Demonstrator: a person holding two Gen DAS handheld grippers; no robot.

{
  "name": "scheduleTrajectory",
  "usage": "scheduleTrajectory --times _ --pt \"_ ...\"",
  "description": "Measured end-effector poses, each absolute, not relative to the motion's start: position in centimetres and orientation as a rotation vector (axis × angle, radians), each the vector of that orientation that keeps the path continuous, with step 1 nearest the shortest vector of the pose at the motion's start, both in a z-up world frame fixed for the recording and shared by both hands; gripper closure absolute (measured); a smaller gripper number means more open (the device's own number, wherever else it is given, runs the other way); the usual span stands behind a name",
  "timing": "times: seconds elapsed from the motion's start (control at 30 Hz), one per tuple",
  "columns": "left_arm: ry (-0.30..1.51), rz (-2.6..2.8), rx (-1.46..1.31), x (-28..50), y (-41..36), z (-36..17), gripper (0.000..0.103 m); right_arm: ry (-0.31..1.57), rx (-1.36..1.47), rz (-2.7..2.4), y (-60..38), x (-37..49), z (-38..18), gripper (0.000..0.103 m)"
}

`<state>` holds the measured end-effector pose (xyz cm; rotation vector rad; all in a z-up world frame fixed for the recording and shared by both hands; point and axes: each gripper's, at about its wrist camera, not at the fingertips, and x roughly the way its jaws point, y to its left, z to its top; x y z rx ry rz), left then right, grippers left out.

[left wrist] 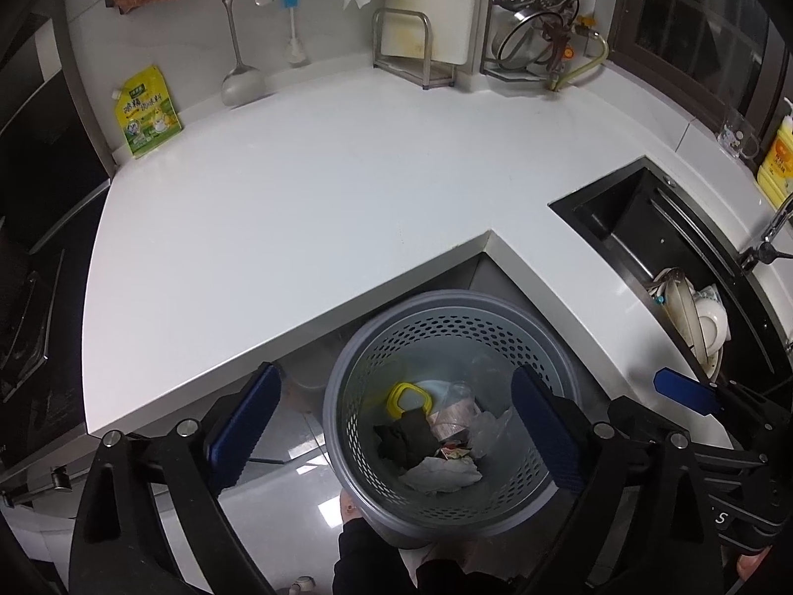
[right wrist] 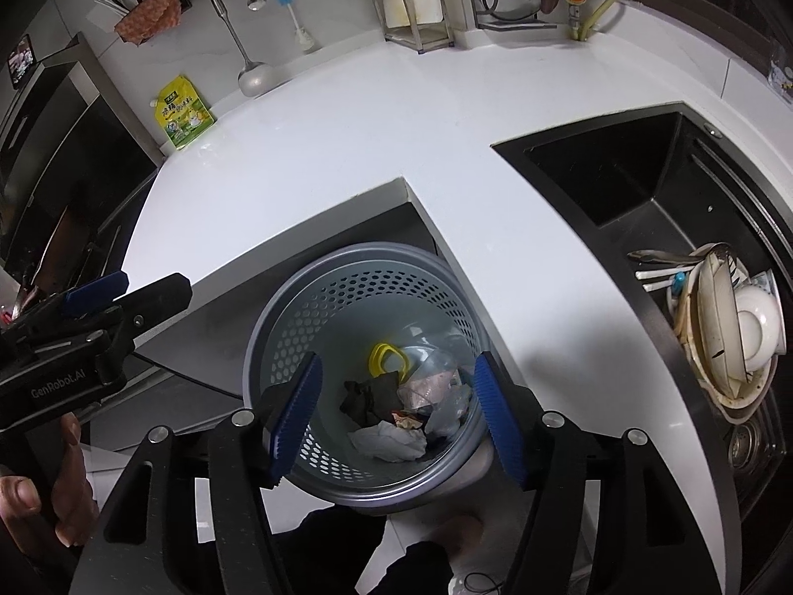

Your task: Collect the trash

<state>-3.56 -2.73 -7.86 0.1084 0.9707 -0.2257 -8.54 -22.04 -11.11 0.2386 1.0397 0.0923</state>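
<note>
A grey perforated trash bin [left wrist: 357, 362] stands on the floor in the inner corner of the white counter [left wrist: 307, 198]; it also shows in the right wrist view [right wrist: 277, 327]. Inside lie a yellow ring lid [left wrist: 404, 396], a black cloth [left wrist: 406, 439], crumpled white paper [left wrist: 443, 476] and clear plastic [left wrist: 490, 426]. My left gripper [left wrist: 396, 431] is open and empty above the bin. My right gripper [right wrist: 396, 416] is open and empty above the bin too. The right gripper shows at the right edge of the left wrist view [left wrist: 694, 396].
A yellow-green refill pouch [left wrist: 148, 111] leans against the back wall. A black sink [left wrist: 659, 258] with stacked dishes [left wrist: 694, 322] is on the right. A cutting board rack [left wrist: 421, 44], ladle [left wrist: 240, 79] and a yellow bottle [left wrist: 778, 158] line the back. A stove is at left.
</note>
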Motion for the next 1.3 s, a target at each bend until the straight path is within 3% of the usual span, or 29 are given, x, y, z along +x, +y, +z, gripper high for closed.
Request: scheduleTrajectory --times 0.23,1.3 --pt "0.958 -0.203 0.124 -3.8 -2.7 -6.9 0.007 1.021 0.224 0.083 -22.1 -8.6 -10.3 0.036" --pt "0.963 -0.121 0.168 -3.7 -2.4 -6.6 0.006 1.015 0.129 -0.016 -21.3 -8.4 -8.9 0.033"
